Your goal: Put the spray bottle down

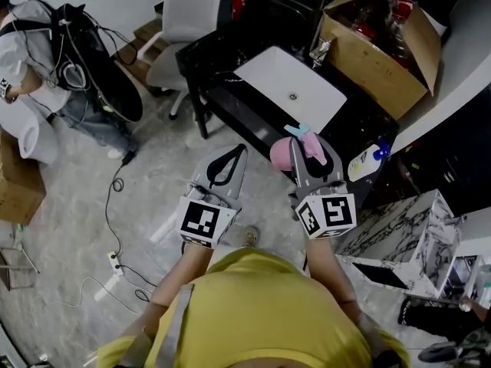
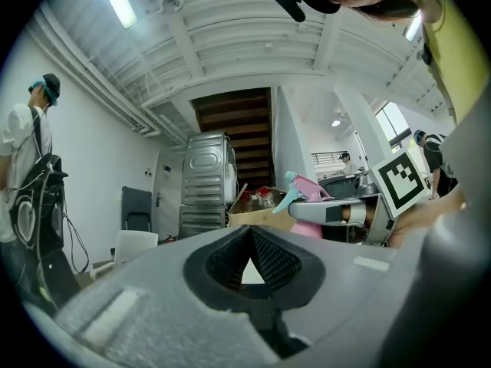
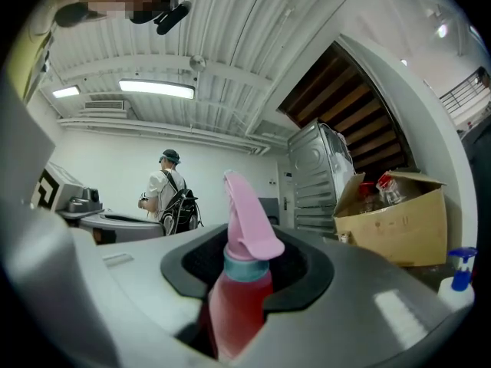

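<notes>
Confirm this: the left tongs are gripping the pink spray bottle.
Wrong on the side. The right tongs are gripping the pink spray bottle, as the right gripper view shows. The left tongs are shut with nothing between them.

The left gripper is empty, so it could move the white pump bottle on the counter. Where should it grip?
Probably grip the white pump bottle by its body, below the blue pump, coming from the open floor side: it looks upright at the black counter's edge.
</notes>
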Tool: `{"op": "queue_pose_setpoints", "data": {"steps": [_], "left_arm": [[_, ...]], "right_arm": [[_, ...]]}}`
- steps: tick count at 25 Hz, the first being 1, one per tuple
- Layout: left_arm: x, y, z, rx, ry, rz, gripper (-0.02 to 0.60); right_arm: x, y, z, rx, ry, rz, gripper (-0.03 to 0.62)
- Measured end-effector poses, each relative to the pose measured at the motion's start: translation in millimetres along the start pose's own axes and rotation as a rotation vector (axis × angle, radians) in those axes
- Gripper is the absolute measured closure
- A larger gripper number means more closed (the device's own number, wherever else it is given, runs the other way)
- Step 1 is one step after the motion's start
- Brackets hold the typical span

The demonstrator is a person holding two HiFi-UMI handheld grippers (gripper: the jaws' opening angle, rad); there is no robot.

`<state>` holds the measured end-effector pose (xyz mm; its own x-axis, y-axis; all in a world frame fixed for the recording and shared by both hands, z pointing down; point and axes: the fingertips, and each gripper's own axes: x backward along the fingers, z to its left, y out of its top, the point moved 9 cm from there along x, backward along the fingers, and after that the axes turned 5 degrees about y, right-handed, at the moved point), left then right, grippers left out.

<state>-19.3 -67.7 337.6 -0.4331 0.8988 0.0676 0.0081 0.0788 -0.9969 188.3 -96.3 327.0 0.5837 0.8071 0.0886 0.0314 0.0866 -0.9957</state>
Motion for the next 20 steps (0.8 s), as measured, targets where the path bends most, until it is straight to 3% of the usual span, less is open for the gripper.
{"op": "queue_pose_setpoints", "data": {"steps": [9,20], "left_arm": [[-58.9,-26.2,14.8,0.018,0.013,0.037,0.577],[-152.4,-35.0,88.7,0.012,-0.065,0.024,0.577]], "right_arm": [[-54.9,-29.4,-41.6,-0.021,0.026,0.042,0.464],[-155.6,-48.7,-74.4,0.046,-0.003,0.088,0.464]]}}
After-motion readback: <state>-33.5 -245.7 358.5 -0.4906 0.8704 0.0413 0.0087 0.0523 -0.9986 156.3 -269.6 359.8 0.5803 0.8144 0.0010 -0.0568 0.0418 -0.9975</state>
